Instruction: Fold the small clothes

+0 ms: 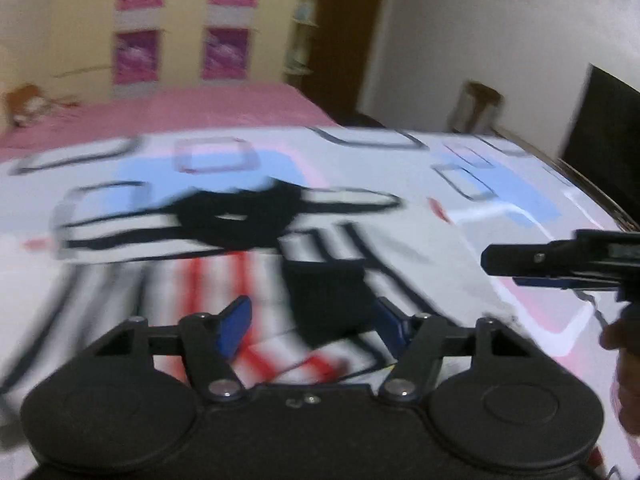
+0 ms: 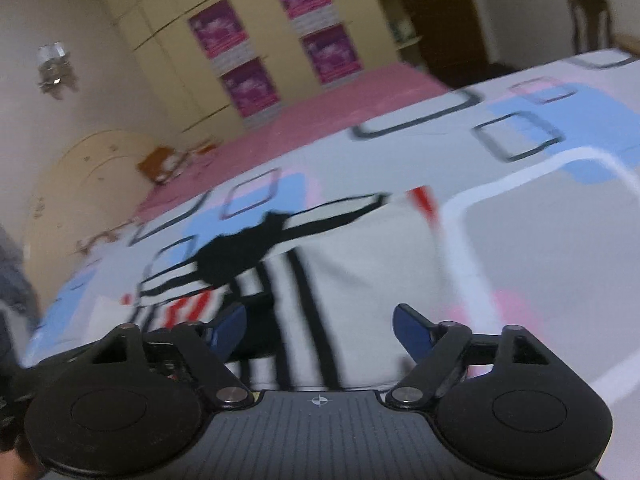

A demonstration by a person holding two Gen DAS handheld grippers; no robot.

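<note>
You have one shirt [image 1: 224, 248] in front of you, lying flat on the patterned sheet [image 1: 500, 184] that covers the near bed. It is white with black stripes, some red stripes near the middle, and a black collar. Both views are blurred, so its folds and edges are hard to read.

Your left gripper [image 1: 312, 328] sits low over the shirt's striped front. Its two blue pads [image 1: 236, 330] stand apart, with nothing pinched between them; cloth shows in the gap below. A dark square patch lies just past the gap; you cannot tell whether it is part of the shirt or a shadow.

Your right gripper [image 2: 320, 328] also hangs over the shirt, on its plainer white side. Its two jaws are wide apart and hold nothing. In the left view it [image 1: 560, 260] comes in from the right edge, side-on above the sheet, with your hand [image 1: 624, 344] behind it.

Beyond the sheet you can count one pink bed [image 1: 180, 112], and four pink posters [image 2: 272, 36] on the cream wardrobe [image 2: 160, 40]. One dark chair [image 2: 588, 20] stands at the far right.
</note>
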